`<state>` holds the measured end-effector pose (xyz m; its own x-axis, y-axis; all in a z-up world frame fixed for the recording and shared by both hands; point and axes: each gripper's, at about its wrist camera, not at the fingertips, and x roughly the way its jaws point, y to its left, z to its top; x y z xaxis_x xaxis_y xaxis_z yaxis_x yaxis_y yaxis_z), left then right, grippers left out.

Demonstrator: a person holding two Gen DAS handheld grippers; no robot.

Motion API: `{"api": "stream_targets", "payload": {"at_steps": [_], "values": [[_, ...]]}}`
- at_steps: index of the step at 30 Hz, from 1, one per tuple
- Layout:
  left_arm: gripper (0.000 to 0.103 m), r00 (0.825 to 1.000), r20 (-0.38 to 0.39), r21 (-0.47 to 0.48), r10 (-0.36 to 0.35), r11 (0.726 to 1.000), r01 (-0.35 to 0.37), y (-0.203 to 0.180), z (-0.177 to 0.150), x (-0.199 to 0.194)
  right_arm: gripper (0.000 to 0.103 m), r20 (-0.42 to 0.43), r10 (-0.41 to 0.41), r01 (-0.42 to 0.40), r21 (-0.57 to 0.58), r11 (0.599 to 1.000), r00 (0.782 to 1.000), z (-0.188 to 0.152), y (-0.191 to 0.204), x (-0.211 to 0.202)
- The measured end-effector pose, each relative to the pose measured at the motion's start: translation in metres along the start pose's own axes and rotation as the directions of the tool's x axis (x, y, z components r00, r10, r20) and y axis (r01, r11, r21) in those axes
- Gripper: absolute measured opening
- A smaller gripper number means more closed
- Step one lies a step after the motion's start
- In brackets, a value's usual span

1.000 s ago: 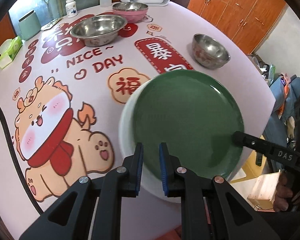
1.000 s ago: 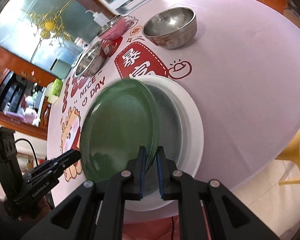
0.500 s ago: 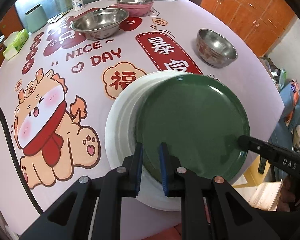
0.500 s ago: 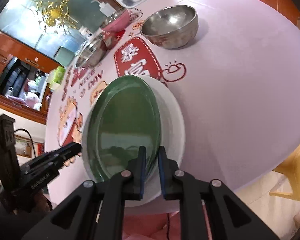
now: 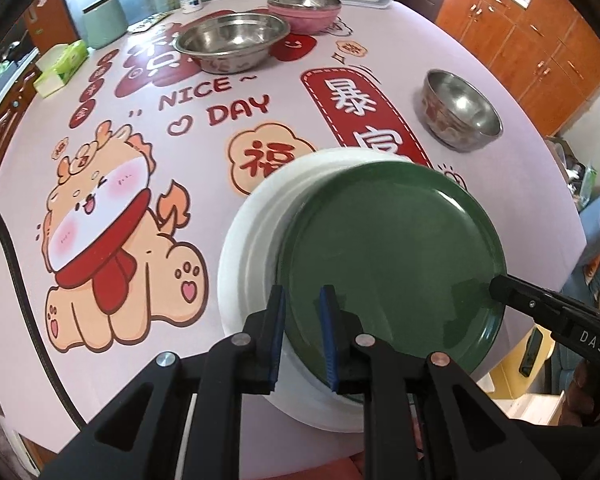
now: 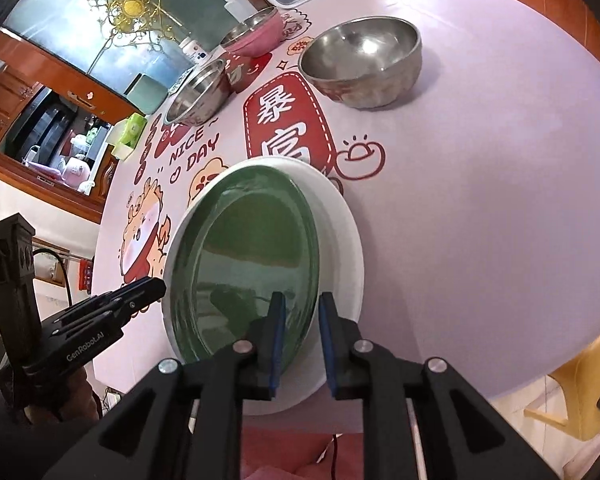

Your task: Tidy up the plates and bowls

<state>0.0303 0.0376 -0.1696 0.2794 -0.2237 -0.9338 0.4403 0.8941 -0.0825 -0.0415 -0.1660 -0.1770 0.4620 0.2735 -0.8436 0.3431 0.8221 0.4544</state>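
On the near edge of the table (image 5: pixel 480 52), green plate (image 5: pixel 388 252) resting inside white plate (image 5: pixel 252 240), offset toward one side. Left hand-held gripper (image 5: pixel 302 300) straddling the green rim, a sliver of gap showing, no firm clamp visible. Right hand-held gripper (image 6: pixel 301 304) opening, green rim between the pads, not pressed. Steel bowl (image 5: pixel 460 110) standing well apart beyond.

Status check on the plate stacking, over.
Right gripper opening around green plate rim; left gripper astride its opposite rim. Plate sits on white plate, off-centre. Nothing in the way.
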Motion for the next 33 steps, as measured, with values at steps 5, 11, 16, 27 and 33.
{"api": "stream_targets", "payload": {"at_steps": [5, 11, 16, 27, 33], "values": [[0.019, 1.0, 0.014, -0.018, 0.026, 0.999, -0.026, 0.002, 0.004, -0.004, 0.027, 0.004, 0.011, -0.011, -0.02, 1.0, 1.0, 0.009, 0.002, 0.0], [0.023, 0.997, 0.044, -0.054, 0.07, 0.996, -0.068, 0.008, 0.02, -0.014, 0.028, 0.036, 0.008, -0.006, -0.036, 0.999, 0.999, 0.023, 0.004, -0.008], [0.025, 0.992, 0.07, -0.062, 0.105, 0.993, -0.101, 0.011, 0.037, -0.025, 0.036, 0.067, 0.014, -0.01, -0.05, 0.999, 0.998, 0.037, 0.007, -0.018], [0.031, 0.974, 0.108, -0.088, 0.199, 0.978, -0.19, 0.017, 0.067, -0.048, 0.045, 0.105, 0.032, -0.013, -0.174, 0.985, 0.994, 0.081, 0.031, -0.034], [0.036, 0.971, 0.105, -0.139, 0.214, 0.97, -0.199, 0.03, 0.082, -0.061, 0.054, 0.141, 0.031, 0.005, -0.252, 0.968, 0.99, 0.108, 0.055, -0.043]]}}
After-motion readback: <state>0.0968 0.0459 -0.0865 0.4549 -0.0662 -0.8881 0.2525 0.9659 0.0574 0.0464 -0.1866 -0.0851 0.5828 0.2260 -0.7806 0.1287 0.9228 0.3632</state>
